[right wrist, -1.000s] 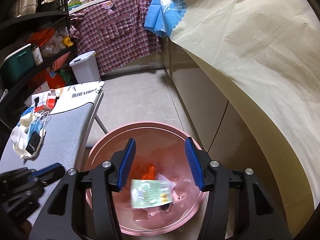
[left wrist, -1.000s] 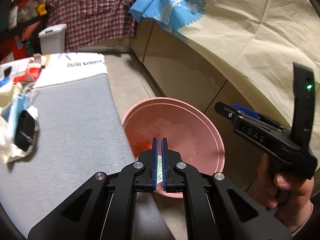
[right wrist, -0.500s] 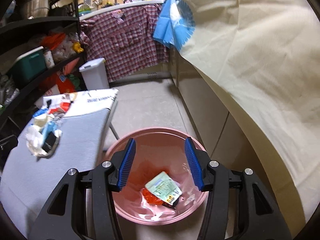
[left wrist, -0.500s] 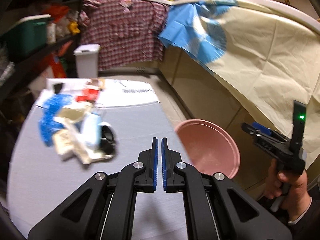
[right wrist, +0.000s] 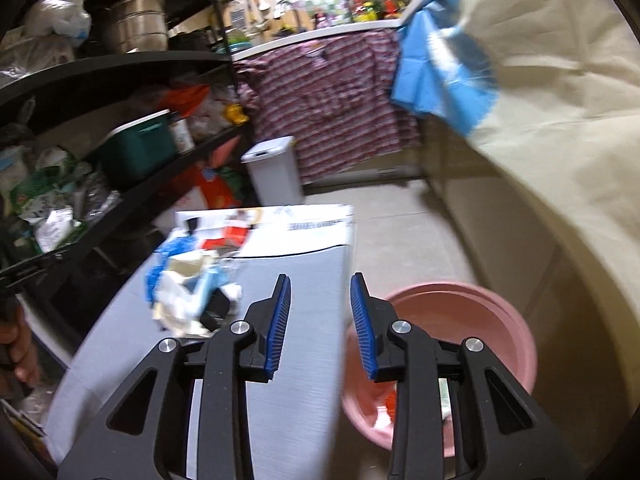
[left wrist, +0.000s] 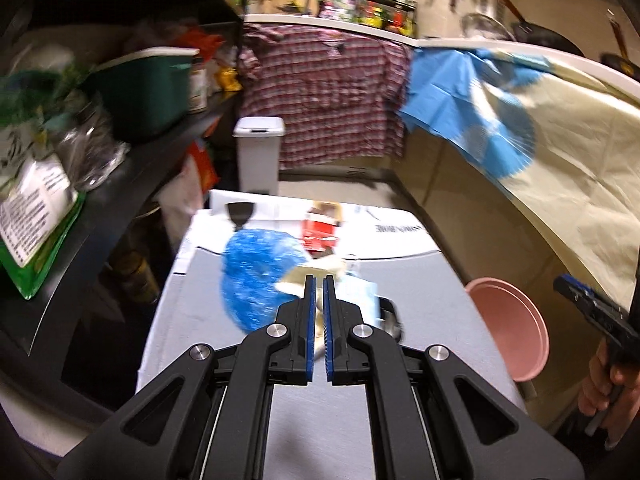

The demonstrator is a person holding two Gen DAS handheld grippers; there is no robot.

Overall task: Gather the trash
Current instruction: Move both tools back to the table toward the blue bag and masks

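Printed lettering is showing on the white sheet (left wrist: 384, 232) at the far end of the desk (left wrist: 420, 280), but blur is keeping it from being read; the green packet (left wrist: 36, 216) on the shelf at left is carrying small print, also unreadable.

Your left gripper (left wrist: 316, 320) is pointing at the trash pile (left wrist: 280, 280) in the middle of the desk, its jaws pressed nearly together and holding nothing. A blue crinkled bag (left wrist: 256, 276), pale wrappers and a red carton (left wrist: 320, 232) are lying heaped there.

Your right gripper (right wrist: 320, 320) is hovering over the desk's right edge, jaws closing with nothing between them. The pink basin (right wrist: 480, 320) is sitting on the floor just beside the desk, with scraps in its bottom.

Behind, a white bin (right wrist: 276, 172) is standing before a plaid cloth (right wrist: 332, 100), and a cream sheet (right wrist: 540, 100) is draping the right side.
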